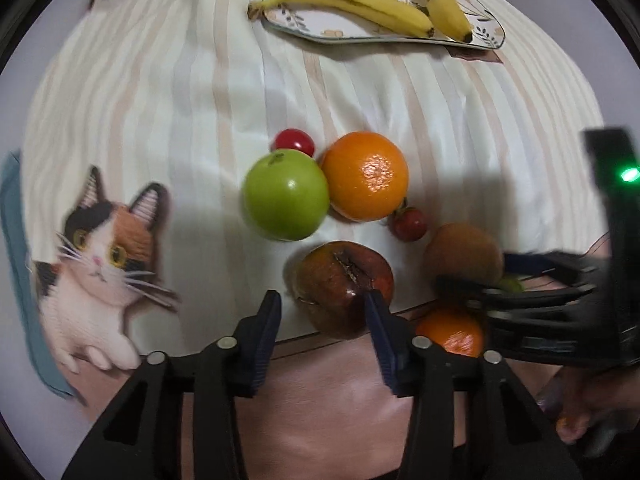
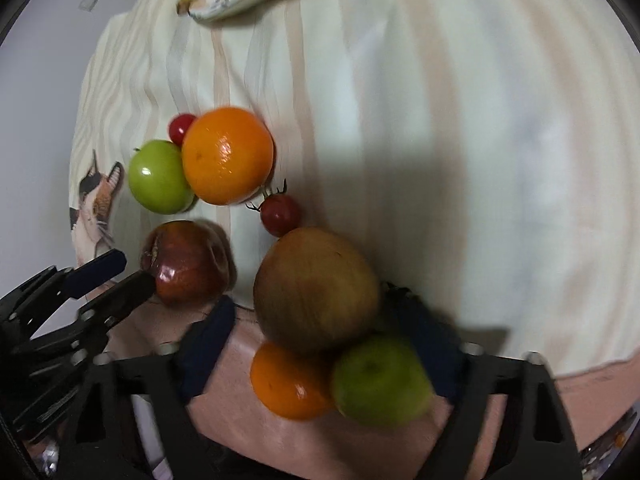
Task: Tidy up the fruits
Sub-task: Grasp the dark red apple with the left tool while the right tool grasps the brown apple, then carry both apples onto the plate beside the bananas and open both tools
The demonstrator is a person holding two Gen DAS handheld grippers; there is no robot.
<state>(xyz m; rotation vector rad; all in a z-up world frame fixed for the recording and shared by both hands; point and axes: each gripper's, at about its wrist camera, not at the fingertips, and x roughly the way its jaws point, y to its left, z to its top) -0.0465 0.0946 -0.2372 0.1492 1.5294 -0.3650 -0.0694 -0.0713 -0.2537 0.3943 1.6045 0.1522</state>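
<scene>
left gripper (image 1: 320,304), spread wide, has the dark red apple (image 1: 344,292) at twelve o'clock between its fingers; right gripper's (image 2: 316,316) grip i can't tell.

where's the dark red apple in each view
Left wrist: the dark red apple sits low centre, just ahead of the left gripper.
Right wrist: the same apple is at lower left, by the left gripper's tips.
Shared landmark: the big orange touching the green apple.

yellow bananas (image 1: 352,4): I count two
round oranges (image 1: 365,176): two
green apples (image 1: 286,196): two
small red tomatoes (image 1: 294,141): two
</scene>
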